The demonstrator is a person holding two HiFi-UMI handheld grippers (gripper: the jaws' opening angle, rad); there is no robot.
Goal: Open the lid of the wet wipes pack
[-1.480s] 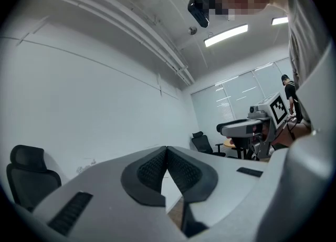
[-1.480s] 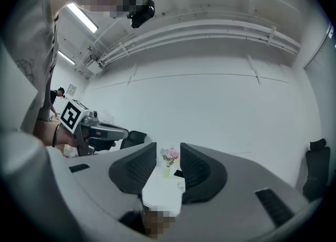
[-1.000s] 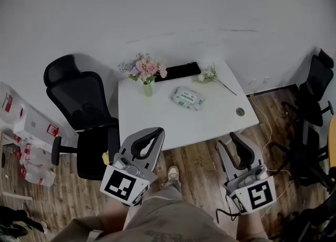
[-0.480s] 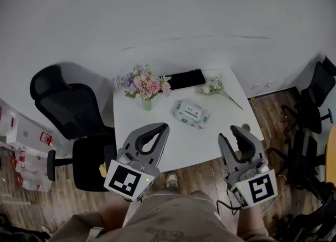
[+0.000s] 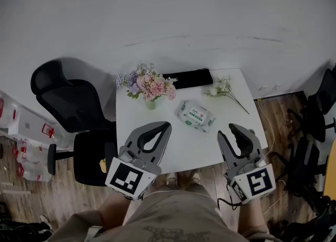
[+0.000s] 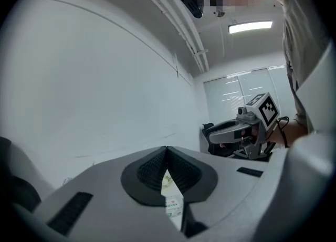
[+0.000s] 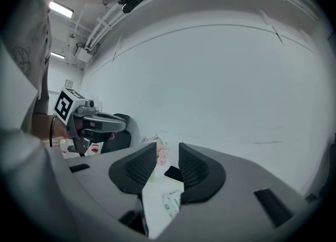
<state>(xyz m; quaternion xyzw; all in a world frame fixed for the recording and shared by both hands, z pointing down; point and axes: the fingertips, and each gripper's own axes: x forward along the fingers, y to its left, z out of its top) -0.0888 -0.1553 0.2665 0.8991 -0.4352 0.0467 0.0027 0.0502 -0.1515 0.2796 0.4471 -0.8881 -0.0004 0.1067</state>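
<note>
There are two grippers, one wet wipes pack (image 5: 196,115), one white table (image 5: 137,117), one vase of pink flowers (image 5: 149,84), one loose flower sprig (image 5: 226,88), one flat black thing (image 5: 187,79) at the far edge, and one black chair (image 5: 65,104) left of the table. The pack lies flat near the middle of the table. The left gripper (image 5: 166,125) is clenched, its tips meet and nothing is between them. The right gripper (image 5: 229,130) is released, with the jaws apart and empty. Both are held over the near part of the table. The pack lies ahead of their tips, about between the two, and touches neither
</note>
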